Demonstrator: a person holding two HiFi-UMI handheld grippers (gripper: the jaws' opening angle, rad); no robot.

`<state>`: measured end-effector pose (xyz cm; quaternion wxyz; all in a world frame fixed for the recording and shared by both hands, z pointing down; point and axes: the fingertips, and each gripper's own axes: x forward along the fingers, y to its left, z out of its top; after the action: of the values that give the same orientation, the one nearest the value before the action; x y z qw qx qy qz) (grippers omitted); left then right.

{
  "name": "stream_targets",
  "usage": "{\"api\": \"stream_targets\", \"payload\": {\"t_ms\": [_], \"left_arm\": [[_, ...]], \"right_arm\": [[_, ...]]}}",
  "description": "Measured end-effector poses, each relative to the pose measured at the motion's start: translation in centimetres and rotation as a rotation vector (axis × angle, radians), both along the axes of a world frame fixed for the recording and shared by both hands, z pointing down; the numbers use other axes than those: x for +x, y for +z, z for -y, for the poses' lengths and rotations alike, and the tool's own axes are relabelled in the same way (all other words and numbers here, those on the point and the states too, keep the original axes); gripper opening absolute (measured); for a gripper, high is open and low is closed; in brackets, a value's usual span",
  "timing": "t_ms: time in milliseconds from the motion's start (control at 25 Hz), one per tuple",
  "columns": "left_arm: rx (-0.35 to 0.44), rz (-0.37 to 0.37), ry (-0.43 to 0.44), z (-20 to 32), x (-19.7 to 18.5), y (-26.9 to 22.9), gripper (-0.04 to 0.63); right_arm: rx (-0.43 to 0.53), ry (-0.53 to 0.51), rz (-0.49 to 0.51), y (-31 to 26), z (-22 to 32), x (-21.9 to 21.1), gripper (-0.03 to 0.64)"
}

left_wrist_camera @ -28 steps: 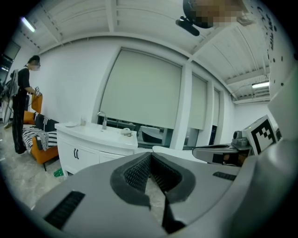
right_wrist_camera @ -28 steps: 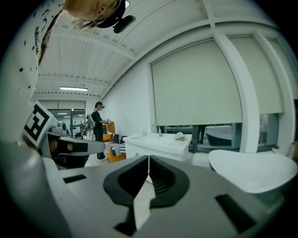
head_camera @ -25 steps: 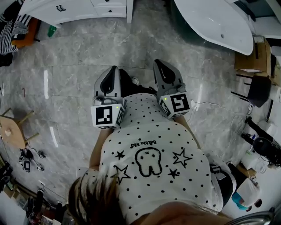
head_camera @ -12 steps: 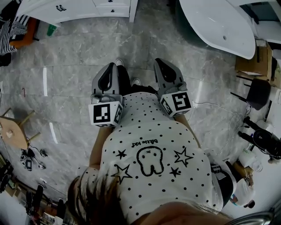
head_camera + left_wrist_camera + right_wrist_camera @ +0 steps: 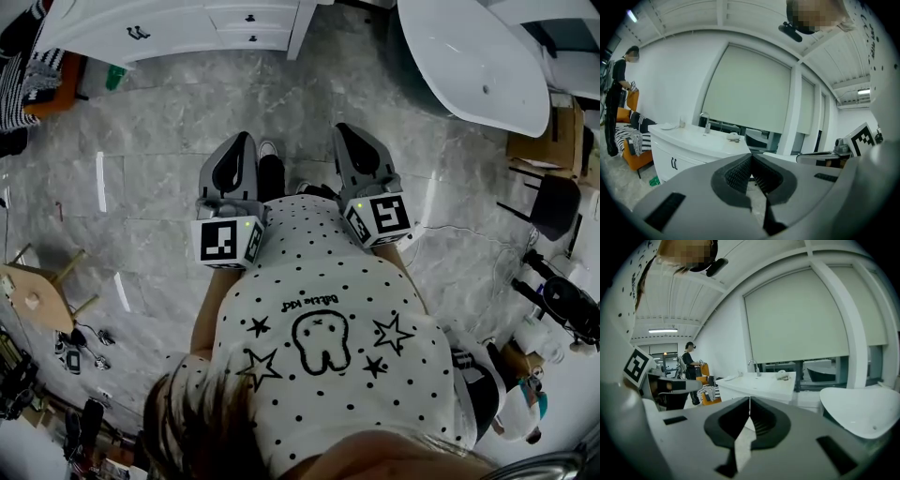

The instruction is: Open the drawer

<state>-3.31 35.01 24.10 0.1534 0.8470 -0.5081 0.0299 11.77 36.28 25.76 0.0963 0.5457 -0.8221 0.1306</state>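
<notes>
Left gripper [image 5: 751, 158] and right gripper [image 5: 749, 401]: jaws closed together, nothing held. Both point toward the white vanity cabinet [image 5: 178, 33], well apart from its drawer [image 5: 246, 17].

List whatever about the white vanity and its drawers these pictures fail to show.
- Head view: the vanity is cut by the top edge; its upper part is out of frame.
- Head view: the drawer fronts are too small to tell whether they sit fully shut.
- Left gripper view: the left gripper, jaws shut, covers the vanity's lower right front.
- Right gripper view: the right gripper, jaws shut, hides most of the vanity's front.
</notes>
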Motion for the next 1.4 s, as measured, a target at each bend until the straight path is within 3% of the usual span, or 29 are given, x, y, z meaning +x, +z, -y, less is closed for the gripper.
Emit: {"api": "stream_targets", "payload": {"t_ms": [200, 640, 880, 1040, 1400], "left_arm": [[0.005, -0.018, 0.023, 3.2, -1.8, -0.2, 0.003], [-0.079, -0.049, 0.032, 5.6, -3.5, 1.9, 0.003], [-0.097, -0.075, -0.029, 7.0, -4.3, 2.4, 0.003], [-0.109, -0.066, -0.052, 10.5, -2.2, 4.0, 0.003], [-0.057, -0.064, -0.100, 13.2, -2.5, 1.0, 0.003]], "right_arm": [[-0.004, 0.036, 0.003, 0.2, 2.9, -1.4, 0.015], [-0.050, 0.029, -0.004, 1.4, 5.5, -3.3, 0.015], [-0.068, -0.006, -0.009, 1.8, 7.4, -3.5, 0.015], [-0.075, -0.027, -0.010, 3.1, 11.4, -1.4, 0.015], [-0.037, -0.058, -0.013, 0.4, 14.7, -1.5, 0.015]]}}
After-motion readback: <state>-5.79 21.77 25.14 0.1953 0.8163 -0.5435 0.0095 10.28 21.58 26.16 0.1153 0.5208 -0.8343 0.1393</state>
